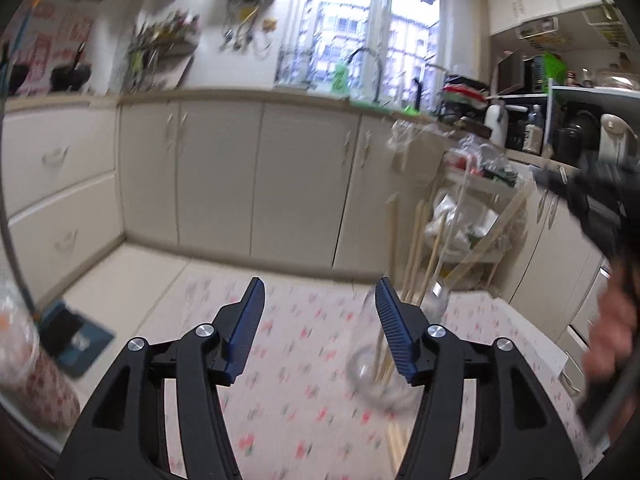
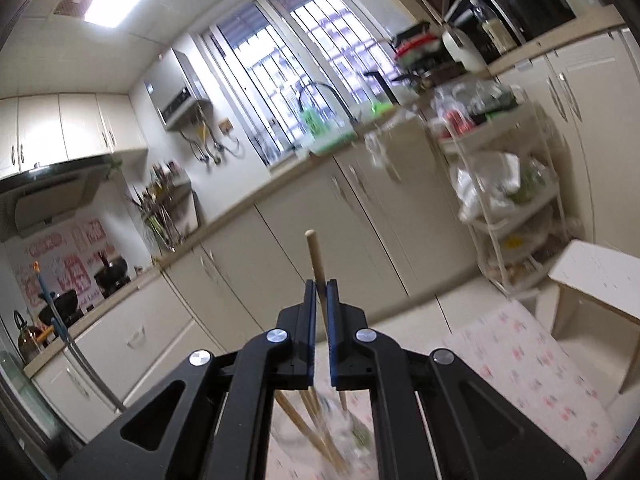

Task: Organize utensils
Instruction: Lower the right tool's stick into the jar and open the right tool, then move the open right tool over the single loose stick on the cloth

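Left gripper (image 1: 320, 292) has its jaws spread wide, nothing between the blue pads, hovering over the floral tablecloth (image 1: 288, 344). Just right of its right finger sits a clear glass (image 1: 380, 376), heavily motion-blurred, with several wooden chopsticks (image 1: 424, 256) standing in it and leaning up and to the right; exact count cannot be told from the blur. The glass rests on the tablecloth and partly hides behind the right finger. At the right edge of the left wrist view, the right gripper's black body and a hand (image 1: 612, 344) are in view, blurred. Right gripper (image 2: 320, 284) is pressed nearly together, pinching 1 wooden chopstick (image 2: 314, 256) between its pads; the stick stands roughly upright, its rounded end poking above the fingertips, its lower part running down behind the gripper body. Below the right gripper, seen through the gap in its frame, the glass (image 2: 352, 436) holds more chopsticks (image 2: 308, 428), tilted left, blurred. The held stick is above the glass; whether its lower end is inside the glass cannot be told. Background: beige base cabinets (image 1: 216, 176), window (image 1: 372, 20), white rolling rack (image 2: 508, 208) with bags, white stool (image 2: 600, 280) beside the table.
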Tool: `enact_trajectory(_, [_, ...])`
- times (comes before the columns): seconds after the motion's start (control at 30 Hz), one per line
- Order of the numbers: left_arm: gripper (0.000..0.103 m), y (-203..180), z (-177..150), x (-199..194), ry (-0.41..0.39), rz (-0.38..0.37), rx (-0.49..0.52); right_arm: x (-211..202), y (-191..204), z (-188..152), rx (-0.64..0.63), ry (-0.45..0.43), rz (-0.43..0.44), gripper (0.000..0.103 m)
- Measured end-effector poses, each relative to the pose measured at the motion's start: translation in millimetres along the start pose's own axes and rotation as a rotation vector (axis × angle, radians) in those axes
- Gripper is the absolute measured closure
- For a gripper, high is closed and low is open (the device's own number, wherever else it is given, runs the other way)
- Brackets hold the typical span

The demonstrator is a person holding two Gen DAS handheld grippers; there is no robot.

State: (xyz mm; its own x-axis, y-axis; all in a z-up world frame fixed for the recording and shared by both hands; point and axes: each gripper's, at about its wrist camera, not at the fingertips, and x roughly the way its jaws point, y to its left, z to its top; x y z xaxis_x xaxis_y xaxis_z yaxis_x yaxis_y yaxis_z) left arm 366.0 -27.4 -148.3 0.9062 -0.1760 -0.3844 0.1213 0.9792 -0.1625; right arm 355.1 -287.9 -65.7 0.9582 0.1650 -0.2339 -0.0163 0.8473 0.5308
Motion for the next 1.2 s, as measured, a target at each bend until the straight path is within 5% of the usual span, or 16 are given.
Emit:
enact_trajectory(0.23, [0.046, 37, -36, -4, 0.088, 0.025, -0.091, -2, 17, 7, -0.059, -0.012, 0.020, 0.097])
enact_trajectory(0.53, [0.046, 44, -42, 0, 0.115, 0.032, -0.111, -23, 7, 7, -0.094, 0.033, 0.001, 0.097])
enact_trajectory(0.67, [0.046, 45, -46, 1, 0.140, 0.034, -0.111, 3, -30, -17, -0.103, 0.276, -0.095, 0.092])
enact_trajectory(0.83, [0.042, 50, -49, 4, 0.157, 0.032, -0.131, 44, -64, -87, -0.310, 0.712, -0.104, 0.088])
enact_trajectory(1.07, [0.041, 50, -50, 9, 0.179, 0.033, -0.154, 88, -54, -122, -0.471, 0.849, -0.007, 0.088])
enact_trajectory(1.2, [0.039, 53, -51, 13, 0.189, 0.031, -0.170, 95, -55, -136, -0.532, 0.885, -0.104, 0.095])
